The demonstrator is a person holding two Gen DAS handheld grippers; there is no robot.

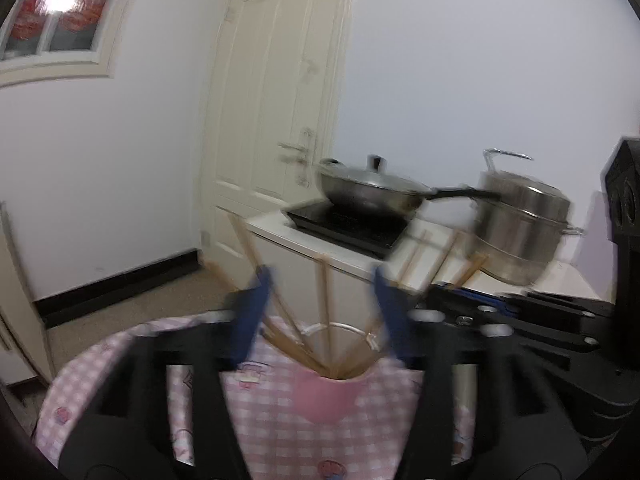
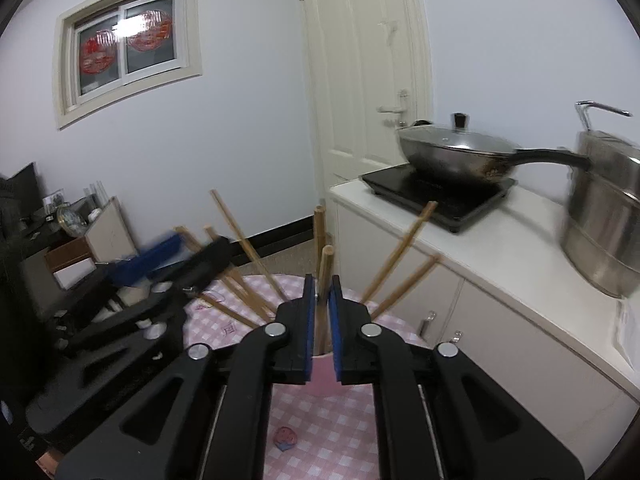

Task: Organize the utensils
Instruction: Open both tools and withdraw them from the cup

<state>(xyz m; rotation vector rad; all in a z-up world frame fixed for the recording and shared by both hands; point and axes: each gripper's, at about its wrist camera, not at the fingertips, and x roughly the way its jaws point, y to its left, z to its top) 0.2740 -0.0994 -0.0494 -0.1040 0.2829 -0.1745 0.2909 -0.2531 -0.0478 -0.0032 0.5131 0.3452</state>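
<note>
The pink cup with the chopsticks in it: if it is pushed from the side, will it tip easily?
Probably yes. The pink cup looks narrow, and the chopsticks rise far above its rim and splay outward, so the weight likely sits high. It stands on a checked tablecloth, which may wrinkle rather than let it slide.

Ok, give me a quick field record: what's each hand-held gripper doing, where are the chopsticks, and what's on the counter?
left hand-held gripper: open, blue pads either side of the chopsticks, not pressing
right hand-held gripper: nearly closed around upright chopsticks; contact unclear
chopsticks: wooden, fanned out of a pink cup
pink cup: on the pink checked tablecloth
counter: black cooktop with lidded wok; steel steamer pot beside it
</note>
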